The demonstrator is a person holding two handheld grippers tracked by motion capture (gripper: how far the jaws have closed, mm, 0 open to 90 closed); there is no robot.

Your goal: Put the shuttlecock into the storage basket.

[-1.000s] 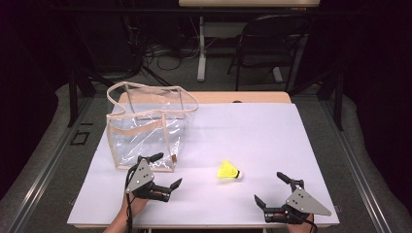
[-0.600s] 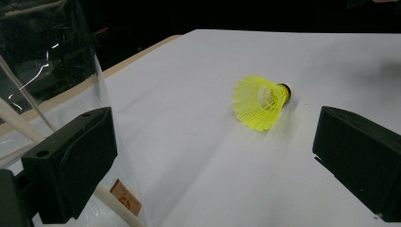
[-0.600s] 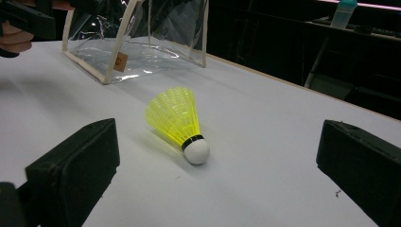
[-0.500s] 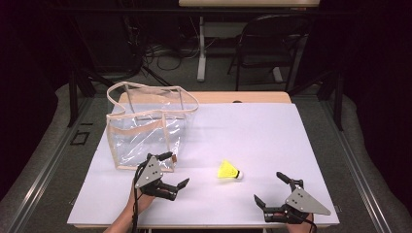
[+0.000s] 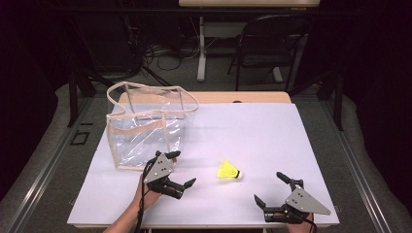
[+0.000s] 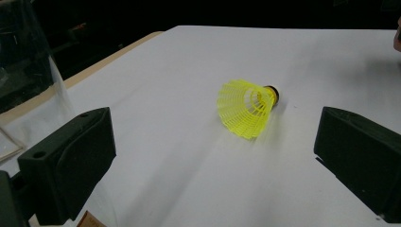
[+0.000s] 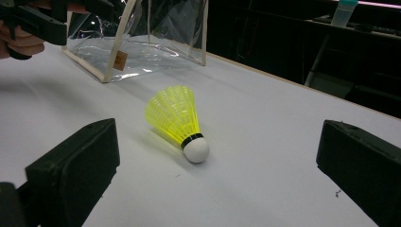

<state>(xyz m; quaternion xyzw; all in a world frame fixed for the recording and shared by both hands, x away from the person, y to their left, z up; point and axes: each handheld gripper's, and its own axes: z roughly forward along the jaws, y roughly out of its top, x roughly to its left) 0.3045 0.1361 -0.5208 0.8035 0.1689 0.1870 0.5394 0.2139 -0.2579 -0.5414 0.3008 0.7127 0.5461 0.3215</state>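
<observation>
Left gripper view: the released left tool (image 6: 213, 156) faces the shuttlecock (image 6: 247, 108); probably very light, its skirt crushable, so grip the cork (image 7: 196, 149).

A white sheet (image 5: 272, 141) is laid over a wooden table (image 5: 252, 97), whose bare tan edge is seen along the far side. Grey carpet (image 5: 48, 145) is seen on the floor to both sides, crossed by a dark metal rail (image 5: 43, 165) on the left. Behind the table, a black folding chair (image 5: 272, 48) is set on the floor, beside a white post (image 5: 201, 48) on a foot. Loose black cables (image 5: 155, 53) are spread across the floor at the back. The room behind is kept dark; the tabletop is lit from above. A pale bottle (image 7: 342, 12) is seen on a dark shelf in the right gripper view.
</observation>
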